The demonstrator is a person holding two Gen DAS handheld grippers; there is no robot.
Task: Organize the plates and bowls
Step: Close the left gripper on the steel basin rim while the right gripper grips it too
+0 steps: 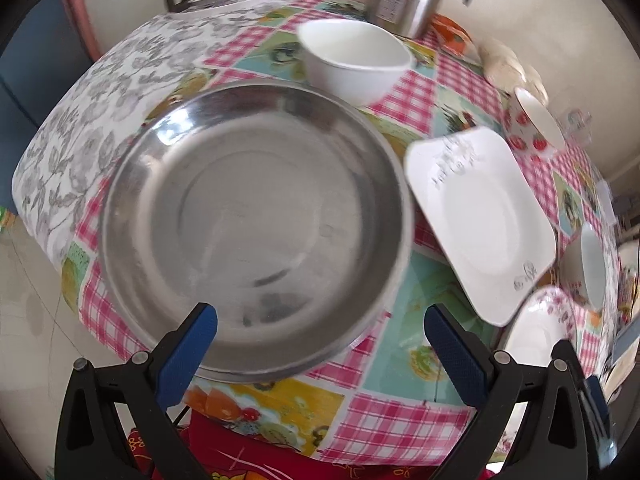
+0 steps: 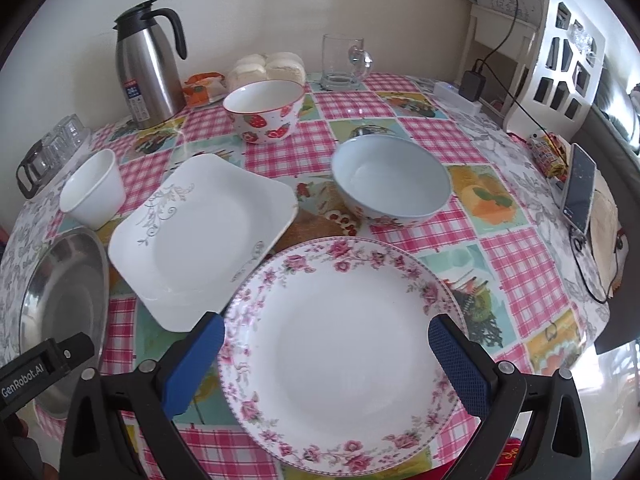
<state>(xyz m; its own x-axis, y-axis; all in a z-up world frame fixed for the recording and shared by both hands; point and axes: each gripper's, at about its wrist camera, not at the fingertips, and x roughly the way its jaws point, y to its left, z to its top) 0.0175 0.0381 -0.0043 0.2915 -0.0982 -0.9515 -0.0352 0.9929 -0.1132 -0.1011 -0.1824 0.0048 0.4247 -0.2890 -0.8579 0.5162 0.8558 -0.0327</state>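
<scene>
while both tools are hovering with nothing held, the job looks to be at its start, since every dish is lying apart on the tabletop (image 2: pixel 404 128) with nothing stacked yet. the left hand-held gripper (image 1: pixel 320 326) is hanging with its blue ribbed fingers spread wide, framing the near rim of the round steel plate (image 1: pixel 256 232), whose brushed, shiny basin is sitting at the near left edge. the right hand-held gripper (image 2: pixel 326 336) is likewise gaping, straddling the near part of the glossy round plate with a pink floral rim (image 2: pixel 340 356). between the two is lying the white square plate with grey scrollwork (image 2: pixel 200 232), its corner tucked just under or beside the floral rim; which one is unclear. behind are standing a small plain white bowl (image 2: pixel 94 188), a strawberry-print bowl (image 2: pixel 264 114) and a pale blue-white bowl (image 2: pixel 390 182). the next move probably calls for pinching one thin plate rim edge-on, and the slick ceramic and steel may be slipping in the pads unless the grip is sitting deep.
</scene>
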